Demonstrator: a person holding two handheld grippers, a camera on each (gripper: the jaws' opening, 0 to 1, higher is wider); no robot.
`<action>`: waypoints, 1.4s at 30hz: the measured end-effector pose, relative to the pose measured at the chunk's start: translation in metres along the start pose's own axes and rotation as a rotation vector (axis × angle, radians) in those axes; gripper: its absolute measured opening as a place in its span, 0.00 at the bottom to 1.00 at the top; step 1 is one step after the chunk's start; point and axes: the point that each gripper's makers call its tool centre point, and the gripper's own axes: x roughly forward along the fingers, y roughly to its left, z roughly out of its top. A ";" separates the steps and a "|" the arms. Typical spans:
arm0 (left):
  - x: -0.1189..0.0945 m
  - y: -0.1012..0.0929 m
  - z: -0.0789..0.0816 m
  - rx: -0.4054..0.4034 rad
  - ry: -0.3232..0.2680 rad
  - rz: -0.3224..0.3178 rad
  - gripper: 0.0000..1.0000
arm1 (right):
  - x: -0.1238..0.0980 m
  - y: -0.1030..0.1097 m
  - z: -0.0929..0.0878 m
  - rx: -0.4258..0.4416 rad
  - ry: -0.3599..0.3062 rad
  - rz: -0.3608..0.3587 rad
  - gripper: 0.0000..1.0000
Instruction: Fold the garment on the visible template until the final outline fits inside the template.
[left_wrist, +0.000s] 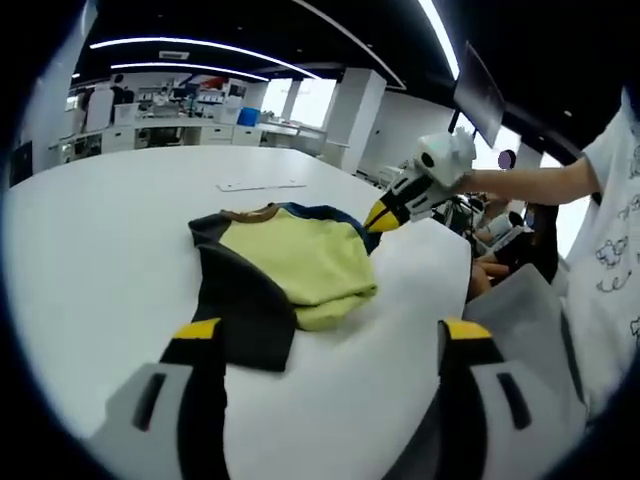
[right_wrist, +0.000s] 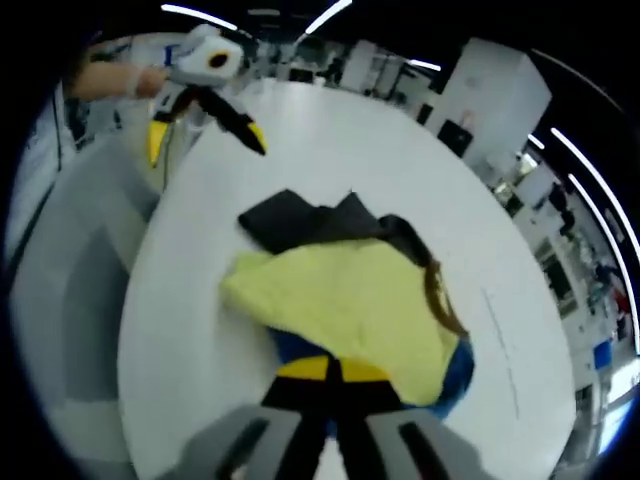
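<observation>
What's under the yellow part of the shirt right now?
Under the yellow panel a blue layer peeks out at the edge near the right gripper, and dark fabric spreads beside it on the white table. Anything beneath its middle is covered.

Showing a garment (left_wrist: 290, 262) in pale yellow-green, with black sleeve, brown collar trim and blue at the 1 o'clock edge. Lying on a plain white table (left_wrist: 100, 250). Carrying yellow tips on black jaws: left gripper (left_wrist: 330, 335), right gripper (right_wrist: 332, 370).
</observation>
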 end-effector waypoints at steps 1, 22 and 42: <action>0.000 0.000 0.000 -0.001 0.001 -0.001 0.84 | 0.001 -0.004 0.003 -0.007 -0.001 -0.004 0.00; -0.001 0.012 -0.011 -0.052 0.002 0.017 0.84 | 0.070 -0.046 0.023 0.032 0.044 0.013 0.00; -0.004 0.016 -0.010 -0.070 0.001 0.021 0.83 | 0.085 -0.042 0.017 0.105 0.062 0.048 0.00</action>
